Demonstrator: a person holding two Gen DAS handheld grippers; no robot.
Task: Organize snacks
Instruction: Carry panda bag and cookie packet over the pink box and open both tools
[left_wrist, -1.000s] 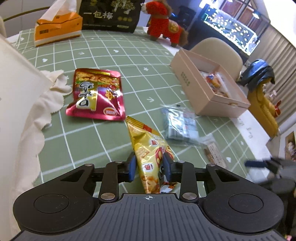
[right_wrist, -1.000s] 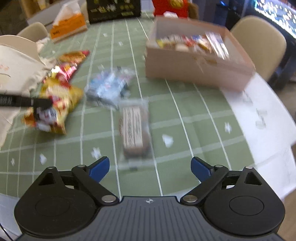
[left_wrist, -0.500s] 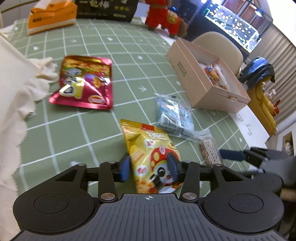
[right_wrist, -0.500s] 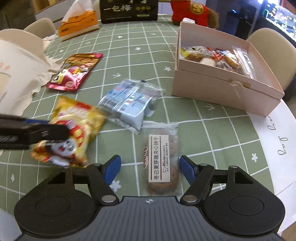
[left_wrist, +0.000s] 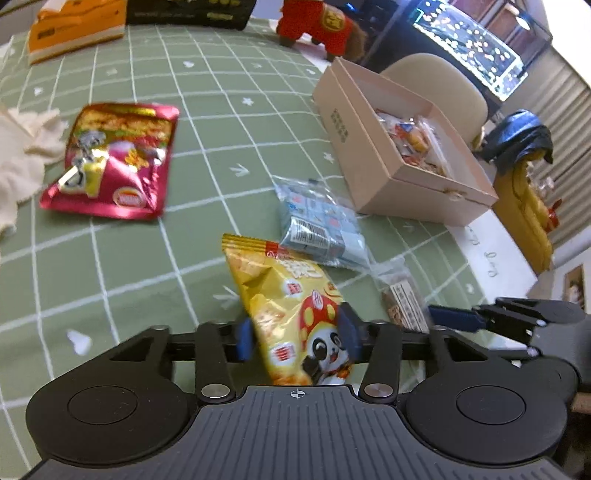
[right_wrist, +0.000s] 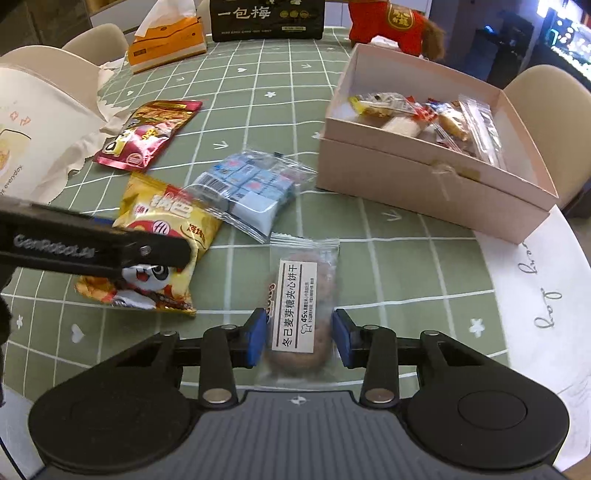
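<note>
My left gripper (left_wrist: 297, 338) stands open around the near end of a yellow panda snack bag (left_wrist: 291, 306) lying on the green cloth; the bag also shows in the right wrist view (right_wrist: 162, 236). My right gripper (right_wrist: 298, 341) has its blue pads on both sides of a clear-wrapped biscuit packet (right_wrist: 297, 306), close to its edges. A clear bag of blue packets (right_wrist: 247, 188) and a red snack bag (right_wrist: 147, 134) lie further out. The open pink box (right_wrist: 424, 184) holds several snacks at the right.
A beige cloth bag (right_wrist: 33, 122) sits at the left. An orange tissue box (right_wrist: 166, 42), a black package (right_wrist: 266, 16) and a red plush toy (right_wrist: 399, 24) stand at the far edge. The table's white rim (right_wrist: 535, 288) runs along the right.
My left gripper has opened and let the yellow bag down on the cloth. My right gripper has come forward over the biscuit packet and narrowed around it.
</note>
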